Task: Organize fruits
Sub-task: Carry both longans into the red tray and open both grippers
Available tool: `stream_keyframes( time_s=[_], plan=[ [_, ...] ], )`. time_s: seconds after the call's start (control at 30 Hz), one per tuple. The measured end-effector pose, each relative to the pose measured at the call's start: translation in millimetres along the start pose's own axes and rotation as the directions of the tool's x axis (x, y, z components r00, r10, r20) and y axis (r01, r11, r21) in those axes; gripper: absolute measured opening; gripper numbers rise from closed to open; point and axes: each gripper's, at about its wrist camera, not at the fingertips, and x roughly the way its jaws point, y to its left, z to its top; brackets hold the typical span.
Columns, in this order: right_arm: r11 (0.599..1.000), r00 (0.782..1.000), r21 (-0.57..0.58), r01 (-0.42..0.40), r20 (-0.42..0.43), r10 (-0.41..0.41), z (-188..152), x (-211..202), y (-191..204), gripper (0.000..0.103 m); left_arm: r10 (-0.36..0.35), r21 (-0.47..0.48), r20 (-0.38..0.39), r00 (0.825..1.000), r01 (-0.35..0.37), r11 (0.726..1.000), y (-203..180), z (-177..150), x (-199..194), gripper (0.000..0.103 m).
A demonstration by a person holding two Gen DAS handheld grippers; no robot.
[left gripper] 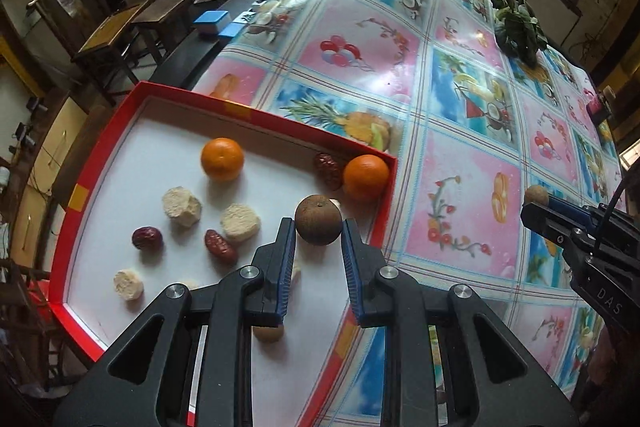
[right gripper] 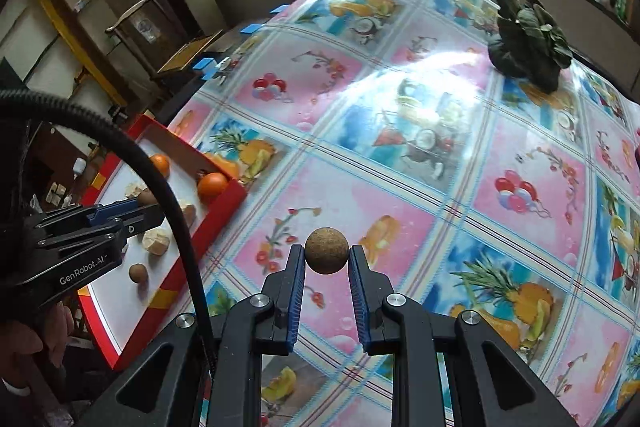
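Note:
My left gripper (left gripper: pixel 318 227) is shut on a brown longan (left gripper: pixel 318 219) above the near right part of a red-rimmed white tray (left gripper: pixel 256 117). In the tray lie two oranges (left gripper: pixel 222 159) (left gripper: pixel 365 177), red dates (left gripper: pixel 220 247), pale cake-like pieces (left gripper: pixel 181 207) and another longan (left gripper: pixel 267 333) under my fingers. My right gripper (right gripper: pixel 326 255) is shut on a second, lighter longan (right gripper: pixel 326 250) above the fruit-print tablecloth (right gripper: pixel 400 155), to the right of the tray (right gripper: pixel 224 205). In the left wrist view it shows at the right edge (left gripper: pixel 538 203).
A dark leafy bundle (right gripper: pixel 524 47) lies at the far right of the table. Blue boxes (left gripper: pixel 212 21) stand along the table's far left edge, with wooden stools (left gripper: pixel 116 39) beyond. A black cable (right gripper: pixel 160 187) crosses the right wrist view. A hand (right gripper: pixel 36 339) holds the left gripper.

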Motion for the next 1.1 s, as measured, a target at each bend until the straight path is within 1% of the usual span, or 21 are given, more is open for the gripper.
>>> stream_keyframes(
  time_s=[0.3, 0.53, 0.77, 1.1],
  plan=[
    [0.993, 0.998, -0.102, -0.053, -0.026, 0.051, 6.1, 12.1, 55.4, 0.021, 0.041, -0.068, 0.002, 0.999, -0.041, 0.997, 35.9, -15.5, -8.0, 0.023],
    [0.981, 0.995, -0.175, -0.088, -0.062, 0.079, 10.0, 27.7, 93.2, 0.021, 0.067, -0.129, -0.021, 0.998, -0.069, 0.989, 66.2, -31.0, -6.4, 0.023],
    [0.968, 0.991, -0.222, -0.115, -0.097, 0.096, 14.2, 45.3, 120.2, 0.021, 0.079, -0.166, -0.043, 0.996, -0.085, 0.983, 87.8, -44.2, -3.4, 0.023],
    [0.955, 0.986, -0.261, -0.140, -0.129, 0.110, 21.5, 68.0, 148.1, 0.021, 0.091, -0.197, -0.046, 0.995, -0.099, 0.975, 103.6, -43.9, 1.7, 0.023]
  ],
)
